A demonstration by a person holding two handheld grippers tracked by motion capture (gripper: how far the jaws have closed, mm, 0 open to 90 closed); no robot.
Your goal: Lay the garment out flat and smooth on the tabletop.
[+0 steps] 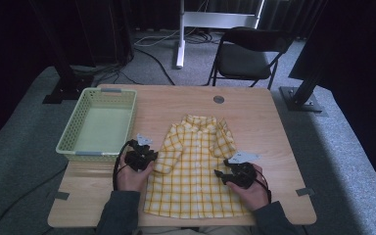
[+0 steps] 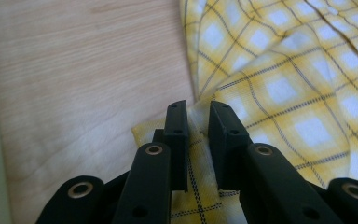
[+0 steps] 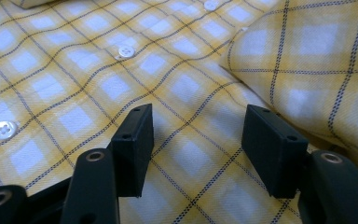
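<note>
Yellow plaid shirt (image 1: 192, 169) lies flat, front up and buttoned, on the near half of the wooden table (image 1: 254, 105), collar at the far end, hem near the person.

Left gripper (image 1: 144, 155) sits at the shirt's left sleeve cuff (image 2: 193, 140). Its jaws are pinched in on a raised fold of cuff fabric, so I read it as gripping cloth.

Right gripper (image 3: 196, 135) hovers over the shirt body beside the right sleeve (image 3: 307, 60), jaws wide apart, nothing between them.

Handling guess: light, thin woven cotton, fully limp, so it will drape and sag from any single grip point. Not fragile. It may slide on the smooth tabletop. Best holds are doubled edges: cuffs, the hem, the shoulder seams. Avoid the buttons (image 3: 127, 51).

Farther left, a pale green basket (image 1: 127, 115) stands well apart from the shirt.
</note>
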